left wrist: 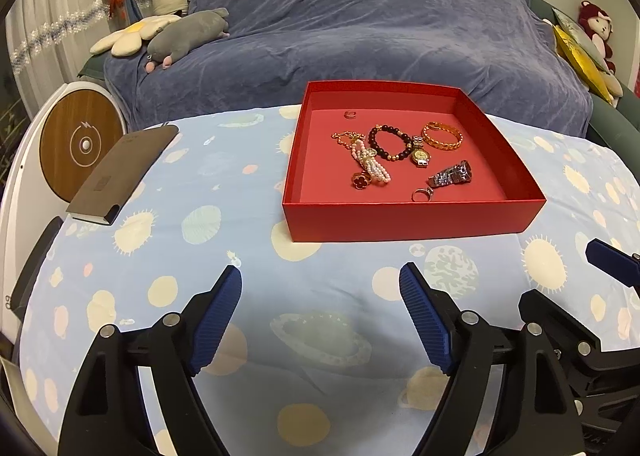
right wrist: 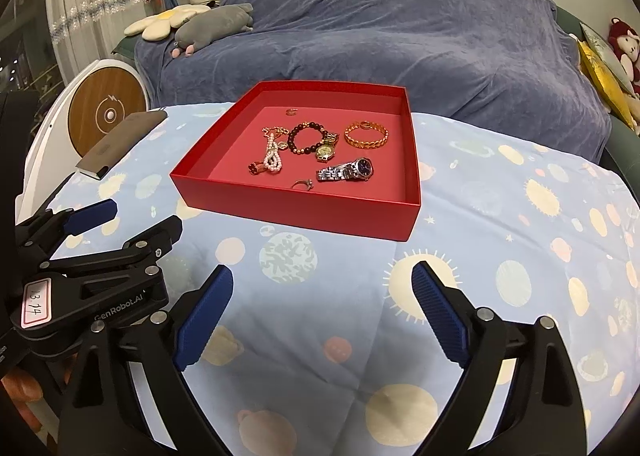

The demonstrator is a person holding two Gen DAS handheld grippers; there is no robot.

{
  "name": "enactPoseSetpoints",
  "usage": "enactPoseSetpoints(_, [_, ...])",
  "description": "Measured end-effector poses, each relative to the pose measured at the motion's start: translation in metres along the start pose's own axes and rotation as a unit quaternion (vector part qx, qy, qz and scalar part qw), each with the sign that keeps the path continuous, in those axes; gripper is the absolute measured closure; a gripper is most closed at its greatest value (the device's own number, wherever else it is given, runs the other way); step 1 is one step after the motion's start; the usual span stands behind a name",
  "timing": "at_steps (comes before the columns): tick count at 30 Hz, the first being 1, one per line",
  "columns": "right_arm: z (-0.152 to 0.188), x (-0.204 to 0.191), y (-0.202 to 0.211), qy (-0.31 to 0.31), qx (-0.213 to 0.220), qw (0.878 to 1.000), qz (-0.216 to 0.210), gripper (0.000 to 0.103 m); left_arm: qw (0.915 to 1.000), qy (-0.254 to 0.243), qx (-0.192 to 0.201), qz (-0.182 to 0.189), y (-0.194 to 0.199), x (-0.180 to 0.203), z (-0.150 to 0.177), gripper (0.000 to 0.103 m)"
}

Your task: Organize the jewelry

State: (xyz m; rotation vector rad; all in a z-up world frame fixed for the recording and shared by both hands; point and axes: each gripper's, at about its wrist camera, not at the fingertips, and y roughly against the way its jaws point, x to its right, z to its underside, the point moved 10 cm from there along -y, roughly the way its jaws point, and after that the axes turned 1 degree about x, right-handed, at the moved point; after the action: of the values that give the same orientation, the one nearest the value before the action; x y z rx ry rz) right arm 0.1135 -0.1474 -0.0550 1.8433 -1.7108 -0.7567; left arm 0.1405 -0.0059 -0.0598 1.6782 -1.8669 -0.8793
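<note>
A shallow red box [left wrist: 412,221] [right wrist: 296,211] stands on the planet-print cloth. In it lie a gold bangle [left wrist: 442,135] [right wrist: 366,134], a dark bead bracelet [left wrist: 390,141] [right wrist: 306,138], a gold watch [left wrist: 420,153] [right wrist: 326,147], a silver watch [left wrist: 452,173] [right wrist: 348,169], a pearl bracelet [left wrist: 370,165] [right wrist: 273,155], a flower ring [left wrist: 361,180], a stone ring [left wrist: 422,195] [right wrist: 303,184] and a small ring [left wrist: 351,113] [right wrist: 291,111]. My left gripper [left wrist: 320,288] is open and empty, short of the box. My right gripper [right wrist: 322,288] is open and empty, also short of it.
A brown flat case [left wrist: 120,171] [right wrist: 120,145] lies at the table's left edge. A round wooden-faced device [left wrist: 80,143] stands beside the table. A blue-covered sofa [left wrist: 360,27] with plush toys is behind. The left gripper body [right wrist: 92,256] shows in the right wrist view.
</note>
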Motion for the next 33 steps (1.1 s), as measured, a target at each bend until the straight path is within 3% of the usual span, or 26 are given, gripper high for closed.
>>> enactPoseSetpoints(33, [-0.0005, 0.0014, 0.0016, -0.008, 0.005, 1.0, 0.003, 0.014, 0.9999, 0.006, 0.003, -0.015, 0.0051, -0.0016, 0.0015, 0.023])
